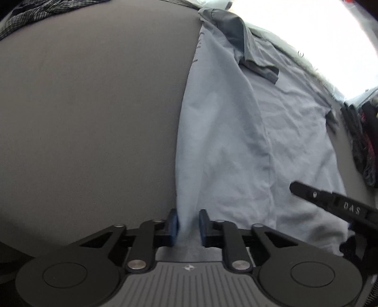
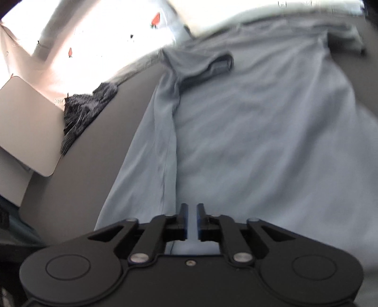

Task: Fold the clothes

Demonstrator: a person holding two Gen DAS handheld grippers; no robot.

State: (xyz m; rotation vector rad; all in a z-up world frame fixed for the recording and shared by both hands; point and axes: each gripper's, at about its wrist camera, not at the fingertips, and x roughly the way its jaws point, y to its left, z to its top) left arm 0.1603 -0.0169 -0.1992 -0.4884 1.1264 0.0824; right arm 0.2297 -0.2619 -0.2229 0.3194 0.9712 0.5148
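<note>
A light blue T-shirt (image 1: 271,132) lies spread on a grey table (image 1: 94,118), its left side folded over lengthwise and one sleeve (image 1: 257,66) lying on top. My left gripper (image 1: 188,224) is nearly shut on the shirt's near hem at the folded left edge. The right gripper's finger (image 1: 330,200) shows at the lower right in this view. In the right wrist view the same shirt (image 2: 259,141) fills the middle, and my right gripper (image 2: 192,219) is nearly shut on the hem beside the folded strip (image 2: 156,146).
A dark striped garment (image 2: 82,111) lies at the table's far left edge, next to a white board (image 2: 28,127). It also shows in the left wrist view (image 1: 30,16). Dark clothes (image 1: 363,141) are heaped at the right. Bright glare lies beyond the far edge.
</note>
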